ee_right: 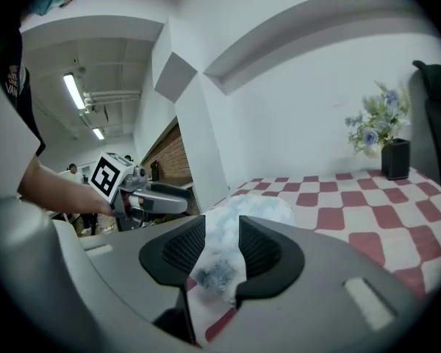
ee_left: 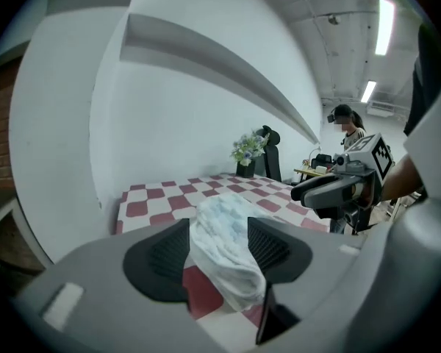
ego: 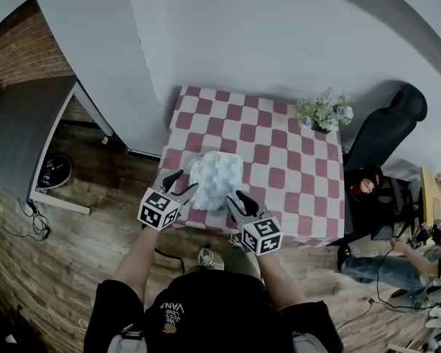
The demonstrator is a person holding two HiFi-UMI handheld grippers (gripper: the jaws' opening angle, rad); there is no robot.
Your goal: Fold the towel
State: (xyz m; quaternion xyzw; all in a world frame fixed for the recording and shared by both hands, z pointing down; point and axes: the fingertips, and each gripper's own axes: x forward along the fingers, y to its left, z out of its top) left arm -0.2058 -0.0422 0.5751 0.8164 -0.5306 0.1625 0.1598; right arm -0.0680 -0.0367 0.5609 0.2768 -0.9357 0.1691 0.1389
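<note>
Step, likely: first fold of the pale blue fluffy cloth towel begins.
Left gripper, right gripper: both jaws grasp its near edge.
Next: carry this edge evenly across.

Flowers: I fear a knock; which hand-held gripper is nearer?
Right. The right hand-held gripper holds the towel's near right edge; the left hand-held gripper its near left edge, farther from the flowers.
</note>
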